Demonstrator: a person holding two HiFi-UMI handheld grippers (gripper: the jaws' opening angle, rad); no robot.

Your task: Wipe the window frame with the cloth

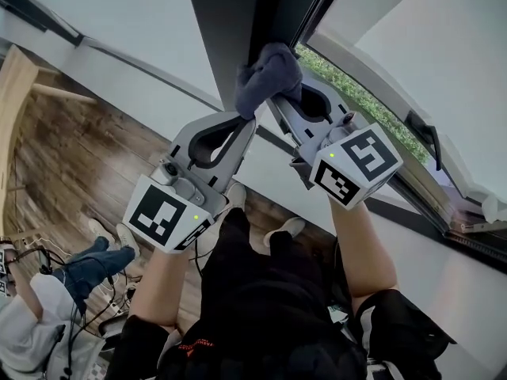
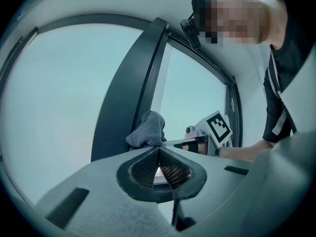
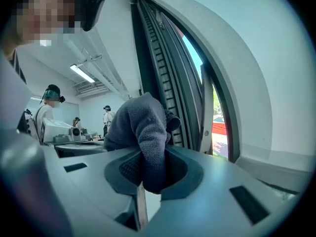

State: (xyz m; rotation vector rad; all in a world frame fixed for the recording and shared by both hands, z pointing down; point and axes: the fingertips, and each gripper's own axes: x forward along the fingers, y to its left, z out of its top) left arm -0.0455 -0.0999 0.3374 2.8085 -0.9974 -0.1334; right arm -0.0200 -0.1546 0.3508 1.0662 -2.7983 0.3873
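A dark blue-grey cloth [image 1: 269,71] is pressed against the dark upright window frame [image 1: 230,22]. My right gripper [image 1: 283,95] is shut on the cloth, which bulges out between its jaws in the right gripper view [image 3: 143,132], next to the ribbed frame [image 3: 163,68]. My left gripper [image 1: 247,123] is just below and left of the cloth, its tips close to the cloth's lower edge. In the left gripper view its jaws [image 2: 159,151] meet with nothing between them. The cloth [image 2: 148,130] sits just beyond them on the frame [image 2: 123,93].
An open window sash [image 1: 380,109] with a black handle [image 1: 428,137] runs to the right, with greenery outside. Wooden floor [image 1: 71,157] lies far below at left, where a seated person [image 1: 47,307] is. Several people [image 3: 49,107] stand in the room behind.
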